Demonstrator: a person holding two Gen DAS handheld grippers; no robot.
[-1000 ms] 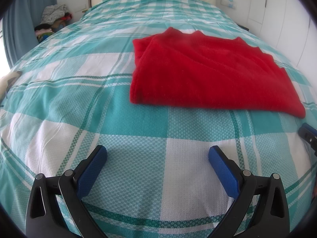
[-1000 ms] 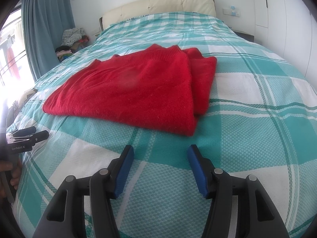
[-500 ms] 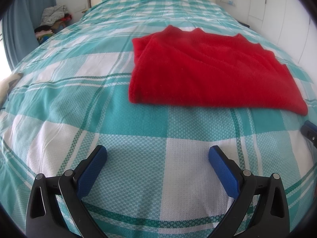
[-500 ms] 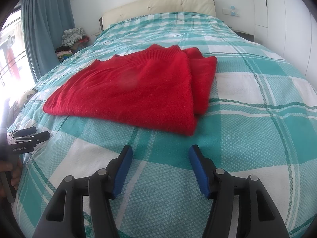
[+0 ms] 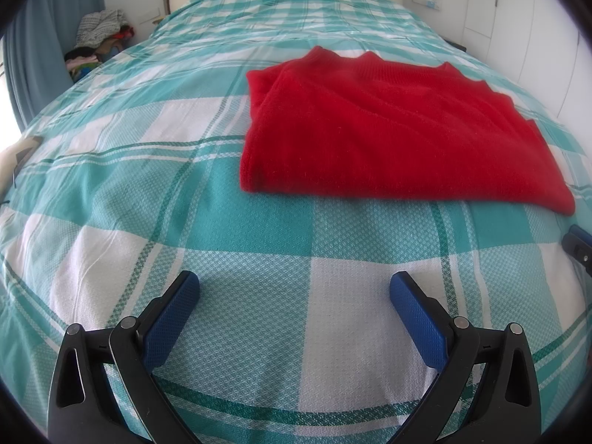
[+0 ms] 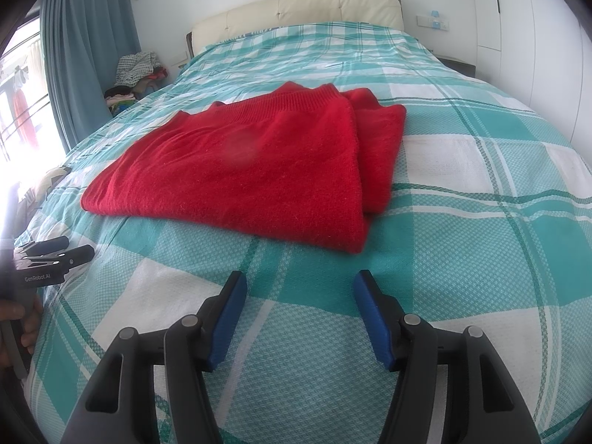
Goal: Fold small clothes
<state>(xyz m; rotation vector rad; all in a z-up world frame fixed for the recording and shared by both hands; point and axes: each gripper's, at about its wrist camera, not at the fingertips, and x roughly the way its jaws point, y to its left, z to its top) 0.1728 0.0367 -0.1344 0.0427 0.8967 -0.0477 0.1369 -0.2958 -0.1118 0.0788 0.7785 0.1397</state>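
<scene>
A red knit sweater lies folded flat on the bed, also seen in the right wrist view, with a folded layer showing along its right side. My left gripper is open and empty, above the bedspread a little short of the sweater's near edge. My right gripper is open and empty, close to the sweater's near right corner. The left gripper also shows at the left edge of the right wrist view. The right gripper's tip shows at the right edge of the left wrist view.
The bed carries a teal and white plaid bedspread with a cream headboard at the far end. A pile of clothes sits by the blue curtain at the left. White wardrobe doors stand at the right.
Almost nothing. The views have shifted very slightly; both grippers stay open and the sweater lies as before.
</scene>
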